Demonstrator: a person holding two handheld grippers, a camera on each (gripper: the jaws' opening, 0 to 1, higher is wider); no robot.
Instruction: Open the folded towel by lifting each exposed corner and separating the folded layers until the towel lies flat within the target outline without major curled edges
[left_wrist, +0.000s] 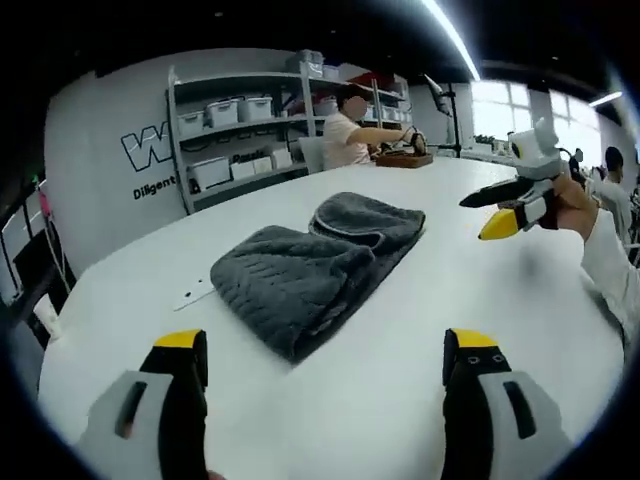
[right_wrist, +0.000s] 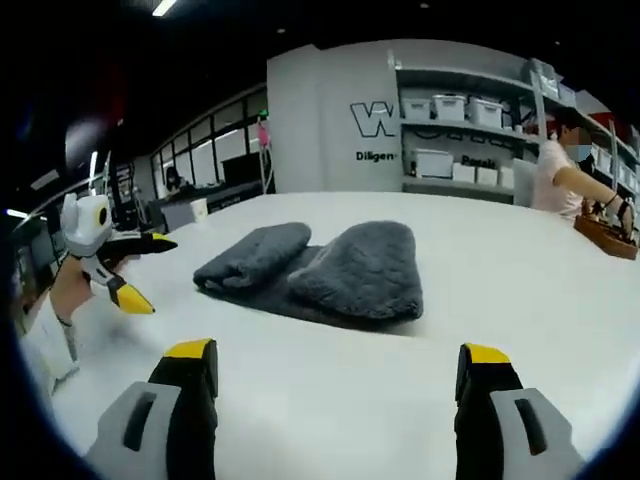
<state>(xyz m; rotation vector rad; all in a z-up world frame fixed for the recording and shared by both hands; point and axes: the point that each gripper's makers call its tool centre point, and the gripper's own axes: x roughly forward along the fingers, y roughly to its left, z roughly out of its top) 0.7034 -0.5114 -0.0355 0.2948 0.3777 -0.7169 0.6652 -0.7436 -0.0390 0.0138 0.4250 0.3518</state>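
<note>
Beyond spread jaws, grey towel (left_wrist: 315, 265) lies folded, bunched on table (left_wrist: 420, 380).

In my left gripper view the towel (left_wrist: 315, 265) lies on the worktop (left_wrist: 400, 400) at twelve o'clock from my left tool (left_wrist: 325, 355), its jaws spread wide. My right tool (left_wrist: 505, 208) hangs above the worktop at two o'clock, apart from the towel. Behind the worktop, at eleven o'clock, stand shelves (left_wrist: 250, 135); a person (left_wrist: 350, 135) sits beyond its far edge at twelve.
</note>
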